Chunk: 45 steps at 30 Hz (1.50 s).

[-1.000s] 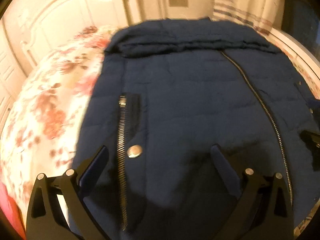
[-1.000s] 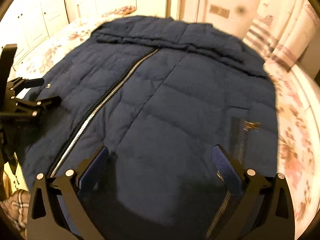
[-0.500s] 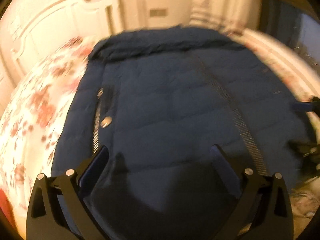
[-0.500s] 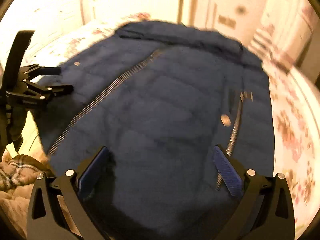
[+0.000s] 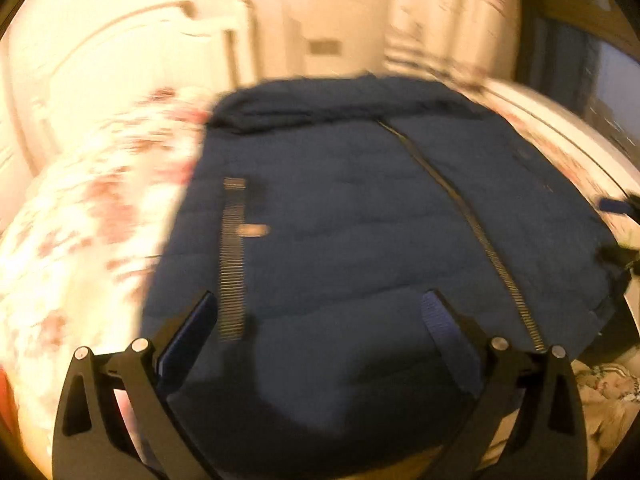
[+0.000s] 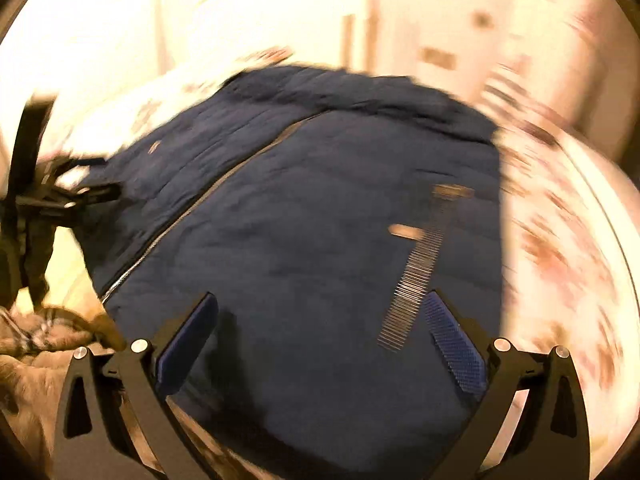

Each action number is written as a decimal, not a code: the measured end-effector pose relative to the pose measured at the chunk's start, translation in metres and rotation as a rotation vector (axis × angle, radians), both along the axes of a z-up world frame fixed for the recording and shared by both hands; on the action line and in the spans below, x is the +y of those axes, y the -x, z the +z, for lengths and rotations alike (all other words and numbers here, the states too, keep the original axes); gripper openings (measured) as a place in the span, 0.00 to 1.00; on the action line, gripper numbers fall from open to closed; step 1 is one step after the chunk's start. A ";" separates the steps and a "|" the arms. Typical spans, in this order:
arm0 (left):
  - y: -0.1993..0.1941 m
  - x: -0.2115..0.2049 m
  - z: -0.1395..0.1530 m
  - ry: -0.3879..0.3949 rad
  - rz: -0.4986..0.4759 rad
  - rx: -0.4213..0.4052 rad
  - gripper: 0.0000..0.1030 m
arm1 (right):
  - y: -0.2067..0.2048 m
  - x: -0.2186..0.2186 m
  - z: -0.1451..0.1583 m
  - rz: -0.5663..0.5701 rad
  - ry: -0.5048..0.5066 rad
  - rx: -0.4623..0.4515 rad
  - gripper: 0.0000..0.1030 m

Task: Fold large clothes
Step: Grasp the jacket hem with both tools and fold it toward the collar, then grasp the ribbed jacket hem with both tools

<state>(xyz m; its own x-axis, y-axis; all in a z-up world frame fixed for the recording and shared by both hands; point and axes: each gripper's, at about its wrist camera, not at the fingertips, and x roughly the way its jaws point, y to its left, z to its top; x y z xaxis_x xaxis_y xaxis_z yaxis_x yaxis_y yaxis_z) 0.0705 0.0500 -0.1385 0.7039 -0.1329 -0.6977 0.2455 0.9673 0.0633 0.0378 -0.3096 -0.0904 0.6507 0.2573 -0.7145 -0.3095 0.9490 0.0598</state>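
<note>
A navy quilted jacket [image 5: 360,232] lies flat on a floral bed, front up, with a long centre zipper [image 5: 476,236] and a pocket zipper [image 5: 232,264]. It also shows in the right wrist view [image 6: 304,240]. My left gripper [image 5: 320,312] is open and empty, above the jacket's near hem. My right gripper [image 6: 320,312] is open and empty, above the near hem on the other side, beside a pocket zipper [image 6: 416,276]. The left gripper shows at the left edge of the right wrist view [image 6: 60,196]. Both views are motion-blurred.
The floral bedspread [image 5: 88,232] surrounds the jacket. A white headboard [image 5: 132,52] and wall stand behind. Curtains [image 5: 448,20] hang at the back right. A plaid fabric [image 6: 36,344] lies below the bed's near edge.
Both grippers have pulled back and up from the jacket; more of its hem and the bed's edge now shows. Both stay open.
</note>
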 end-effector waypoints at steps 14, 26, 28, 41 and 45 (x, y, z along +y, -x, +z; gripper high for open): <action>0.027 0.103 -0.021 0.025 0.226 0.059 0.98 | 0.080 -0.082 -0.060 -0.196 -0.302 0.142 0.78; 0.051 0.101 -0.012 0.012 0.155 0.032 0.84 | 0.061 -0.045 -0.023 -0.130 -0.208 0.049 0.70; 0.049 0.105 -0.013 0.049 0.166 0.051 0.87 | 0.050 -0.048 -0.033 -0.154 -0.218 0.072 0.70; 0.007 0.079 -0.023 0.074 0.139 0.111 0.59 | 0.022 -0.030 -0.036 -0.116 -0.175 0.020 0.64; 0.004 0.063 -0.019 0.052 0.121 0.087 0.22 | 0.018 -0.022 -0.037 -0.105 -0.142 -0.005 0.54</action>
